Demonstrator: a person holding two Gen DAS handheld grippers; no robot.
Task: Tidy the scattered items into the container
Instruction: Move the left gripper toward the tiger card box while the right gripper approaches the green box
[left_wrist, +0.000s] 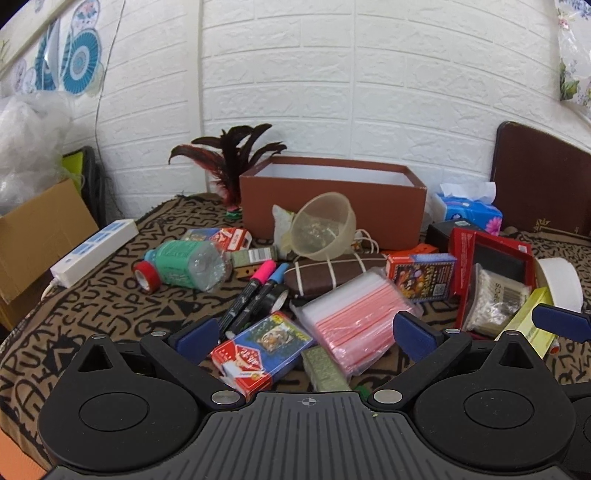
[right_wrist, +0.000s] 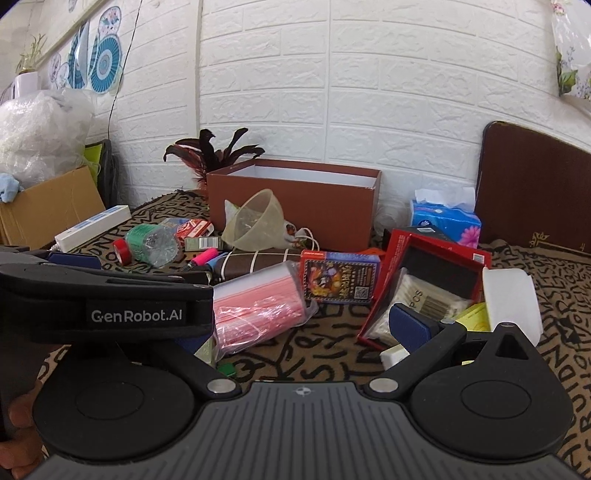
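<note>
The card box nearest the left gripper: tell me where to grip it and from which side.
Grip the card box across its two long edges, near the middle, coming down from above. It lies flat on the cloth, face up, slanting between the open left gripper fingers, so its narrow width suits the span. The markers and bag stack crowd its far end; stay toward the near half.

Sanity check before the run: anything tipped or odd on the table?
Yes. The translucent bowl is tipped on its side against the brown box, and the plastic bottle lies flat. No spill visible.
</note>
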